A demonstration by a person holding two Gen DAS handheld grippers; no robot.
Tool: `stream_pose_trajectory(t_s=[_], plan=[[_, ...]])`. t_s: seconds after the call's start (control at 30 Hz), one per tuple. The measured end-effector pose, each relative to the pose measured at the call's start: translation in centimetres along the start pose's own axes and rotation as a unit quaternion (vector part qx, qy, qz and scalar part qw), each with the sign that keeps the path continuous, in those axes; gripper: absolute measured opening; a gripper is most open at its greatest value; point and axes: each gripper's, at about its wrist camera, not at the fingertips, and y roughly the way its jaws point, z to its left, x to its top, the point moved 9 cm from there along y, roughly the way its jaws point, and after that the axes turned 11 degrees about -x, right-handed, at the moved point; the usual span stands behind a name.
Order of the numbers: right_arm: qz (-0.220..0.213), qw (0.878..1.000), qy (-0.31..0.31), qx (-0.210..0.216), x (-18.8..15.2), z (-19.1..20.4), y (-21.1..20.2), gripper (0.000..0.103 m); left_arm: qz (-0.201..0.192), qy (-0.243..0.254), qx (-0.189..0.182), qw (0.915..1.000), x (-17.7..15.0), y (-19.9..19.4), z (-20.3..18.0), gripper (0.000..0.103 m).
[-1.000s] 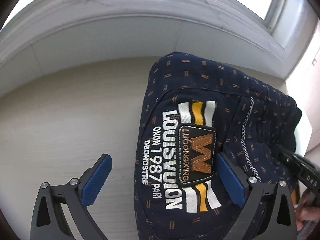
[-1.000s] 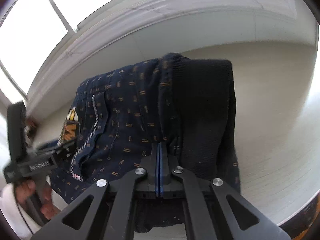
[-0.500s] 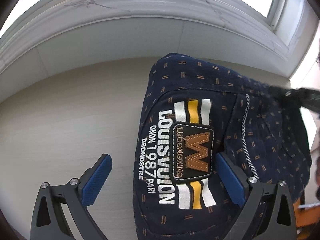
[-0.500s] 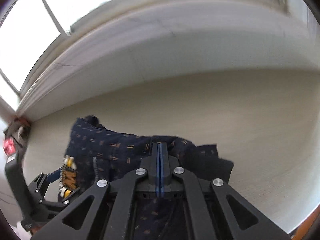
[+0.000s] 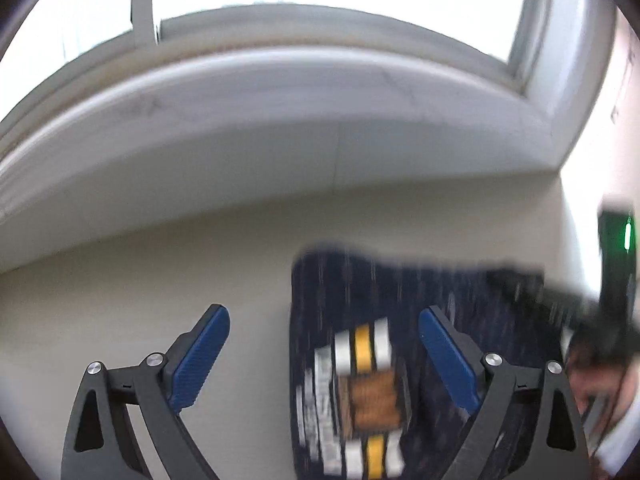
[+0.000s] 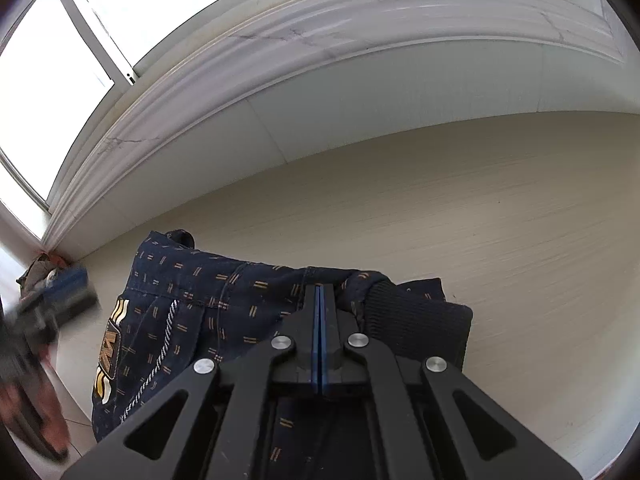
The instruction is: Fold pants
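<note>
Pants first — the folded dark navy pants (image 6: 208, 300) with small orange dash marks lie on the pale cream wood-grain tabletop (image 6: 500, 216), at about seven o'clock in my right wrist view and five o'clock in my blurred left wrist view. At their left end I see a striped white and yellow logo patch (image 6: 107, 354) with a brown leather badge, and beside it a twisted white and navy drawstring (image 6: 160, 360). Further right, a black ribbed cuff (image 6: 420, 320) lies on top of the fold, near three o'clock of the bundle.

My left gripper (image 5: 324, 352), black with blue pads, stands wide apart above the patch end; its jaws have just been closing a little, and they press on nothing. The pants show between the pads but lower down, untouched as far as the blur lets me judge.

My right gripper (image 6: 320, 292) is fully closed, blue pads pressed flat together, with its tip over the top fold just left of the cuff — I cannot tell whether any cloth is pinched.

Behind the table, at twelve o'clock, runs a white moulded window sill (image 6: 320, 28) under bright panes.
</note>
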Motion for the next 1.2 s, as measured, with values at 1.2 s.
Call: stream_pose_trajectory(t_s=[1.2], plan=[[0.026, 0.999, -0.016, -0.031, -5.9, -2.1, -5.4, 0.000, 0.044, -0.042, -0.003, 0.9981, 0.3, 1.8, 3.9, 0.102]])
